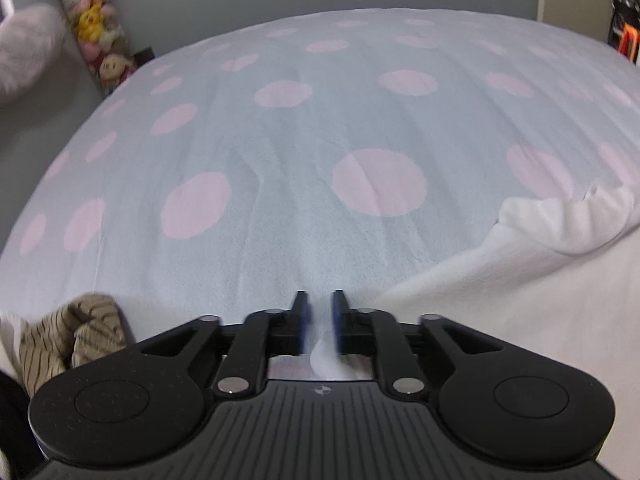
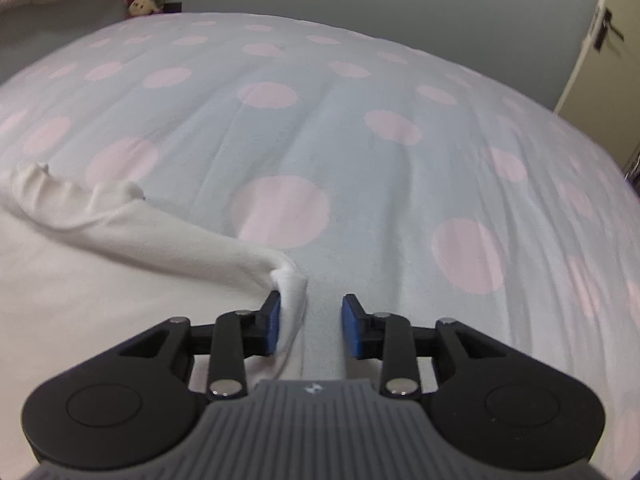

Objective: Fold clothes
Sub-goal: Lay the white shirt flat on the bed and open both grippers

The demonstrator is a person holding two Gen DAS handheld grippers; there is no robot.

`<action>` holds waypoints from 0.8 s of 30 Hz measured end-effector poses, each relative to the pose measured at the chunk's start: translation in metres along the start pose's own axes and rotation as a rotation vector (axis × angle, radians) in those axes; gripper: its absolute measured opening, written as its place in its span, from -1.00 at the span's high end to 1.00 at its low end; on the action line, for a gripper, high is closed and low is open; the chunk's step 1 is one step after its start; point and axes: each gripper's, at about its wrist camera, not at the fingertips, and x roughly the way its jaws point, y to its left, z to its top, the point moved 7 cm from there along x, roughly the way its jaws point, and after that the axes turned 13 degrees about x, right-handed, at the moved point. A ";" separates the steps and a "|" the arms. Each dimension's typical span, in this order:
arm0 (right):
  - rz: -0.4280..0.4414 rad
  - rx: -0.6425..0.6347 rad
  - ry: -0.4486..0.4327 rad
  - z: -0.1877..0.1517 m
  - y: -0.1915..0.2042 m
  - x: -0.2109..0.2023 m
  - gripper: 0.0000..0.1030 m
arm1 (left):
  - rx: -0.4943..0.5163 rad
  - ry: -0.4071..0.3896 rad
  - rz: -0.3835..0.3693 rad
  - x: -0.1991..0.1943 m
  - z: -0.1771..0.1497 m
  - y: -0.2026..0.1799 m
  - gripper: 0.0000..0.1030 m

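A bed (image 1: 304, 216) fills both views, its cover spread across the whole middle ground. On it lies a garment (image 1: 520, 280), at the right of the left wrist view and at the left of the right wrist view — so it sits between the two grippers. Its far edge is bunched into a ridge. A corner of it rests against the inner face of the left one of the right gripper's fingers (image 2: 272, 326). At the near left of the left wrist view a second, crumpled cloth (image 1: 76, 340) lies on the bed's edge. Behind the bed stands a wall; at its far left a column of soft toys (image 1: 96, 28), and at far right a door (image 2: 592, 40).
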 end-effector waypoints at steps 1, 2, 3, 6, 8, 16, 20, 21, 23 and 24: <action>0.009 0.013 -0.004 0.001 -0.002 -0.006 0.15 | -0.013 -0.005 -0.007 -0.007 -0.001 0.002 0.47; 0.017 0.024 -0.009 0.001 -0.003 -0.013 0.09 | -0.026 -0.010 -0.013 -0.015 -0.001 0.004 0.35; 0.023 0.027 -0.017 0.001 -0.004 -0.022 0.01 | -0.026 -0.020 0.003 -0.027 -0.002 0.005 0.29; 0.039 0.027 -0.042 0.000 -0.005 -0.051 -0.01 | -0.031 -0.045 0.031 -0.063 -0.007 0.008 0.11; 0.052 0.039 -0.048 -0.007 -0.005 -0.074 -0.04 | -0.048 -0.050 0.009 -0.084 -0.014 0.007 0.09; 0.101 0.069 -0.022 -0.081 0.002 -0.165 -0.04 | -0.133 -0.034 -0.041 -0.163 -0.075 -0.017 0.09; 0.110 0.066 0.019 -0.141 0.011 -0.205 -0.04 | -0.151 -0.036 -0.073 -0.197 -0.114 -0.042 0.09; 0.114 0.066 0.026 -0.155 0.013 -0.215 -0.05 | -0.156 -0.037 -0.081 -0.204 -0.123 -0.048 0.09; 0.112 0.068 0.047 -0.181 0.018 -0.230 -0.05 | -0.171 -0.044 -0.087 -0.217 -0.139 -0.057 0.09; 0.111 0.070 0.057 -0.193 0.020 -0.237 -0.05 | -0.180 -0.051 -0.086 -0.223 -0.145 -0.060 0.09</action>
